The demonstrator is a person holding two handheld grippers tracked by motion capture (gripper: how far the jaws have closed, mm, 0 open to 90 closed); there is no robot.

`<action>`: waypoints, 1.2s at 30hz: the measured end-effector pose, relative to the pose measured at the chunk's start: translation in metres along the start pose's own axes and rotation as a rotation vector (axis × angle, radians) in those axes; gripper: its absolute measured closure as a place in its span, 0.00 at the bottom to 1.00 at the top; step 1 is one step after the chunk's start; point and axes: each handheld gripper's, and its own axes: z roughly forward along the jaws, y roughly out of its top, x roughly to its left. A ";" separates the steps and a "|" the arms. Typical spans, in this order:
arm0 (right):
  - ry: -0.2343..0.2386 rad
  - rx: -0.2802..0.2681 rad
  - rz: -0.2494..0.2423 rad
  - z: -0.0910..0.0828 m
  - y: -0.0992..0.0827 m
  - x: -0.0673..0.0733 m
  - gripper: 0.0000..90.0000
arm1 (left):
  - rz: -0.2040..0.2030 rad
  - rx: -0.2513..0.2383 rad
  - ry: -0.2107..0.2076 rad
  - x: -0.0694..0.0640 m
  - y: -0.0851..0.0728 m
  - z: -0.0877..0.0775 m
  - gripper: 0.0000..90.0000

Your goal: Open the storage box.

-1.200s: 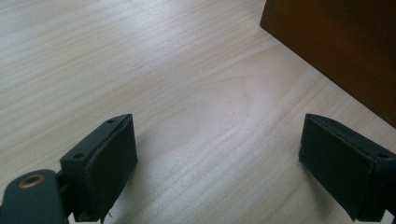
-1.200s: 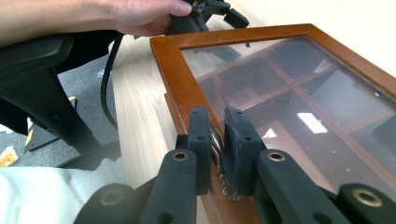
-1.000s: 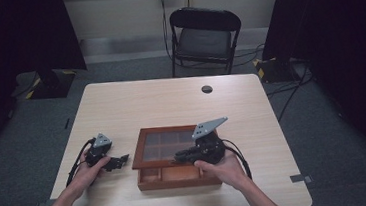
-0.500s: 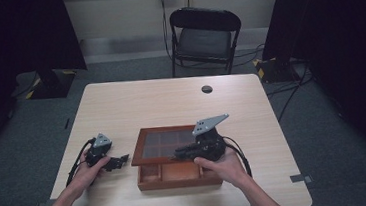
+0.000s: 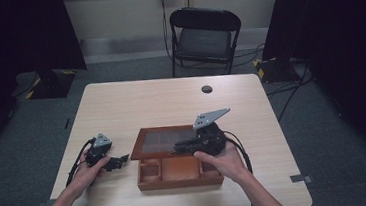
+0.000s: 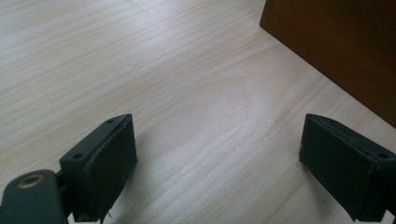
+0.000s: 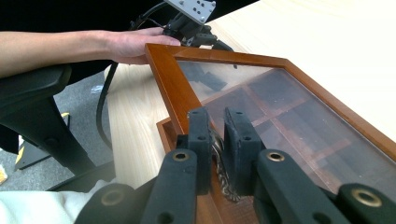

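With our right gripper (image 7: 215, 140) we pinch the small metal clasp (image 7: 219, 161) to lift the glass-paned lid (image 5: 166, 140) of the brown wooden compartment box (image 5: 177, 176); our left gripper (image 6: 217, 163), jaws wide apart, rests on the pale wooden bench (image 5: 136, 102) beside it.

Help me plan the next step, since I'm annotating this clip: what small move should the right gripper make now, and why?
Probably keep lifting the lid up and back. The right gripper is shut on a small metal pull at the lid's front edge, the glass-paneled lid sits partly raised over the wooden box, and the front compartments are already exposed. The left gripper rests open on the table beside the box, not bracing it.
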 end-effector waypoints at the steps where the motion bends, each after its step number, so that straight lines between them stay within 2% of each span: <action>1: 0.000 0.000 0.000 0.000 0.000 0.000 0.91 | 0.000 0.000 0.000 0.000 0.000 0.000 0.12; 19: 0.011 -0.006 0.007 -0.002 0.005 -0.004 0.91 | -0.004 -0.006 0.003 0.000 0.000 0.000 0.12; 34: -0.012 -0.033 0.011 -0.005 0.013 -0.006 0.91 | -0.008 -0.008 0.002 -0.001 0.000 0.000 0.12; 36: -0.012 -0.033 0.012 -0.006 0.014 -0.007 0.91 | 0.001 -0.001 0.007 0.000 0.000 0.000 0.12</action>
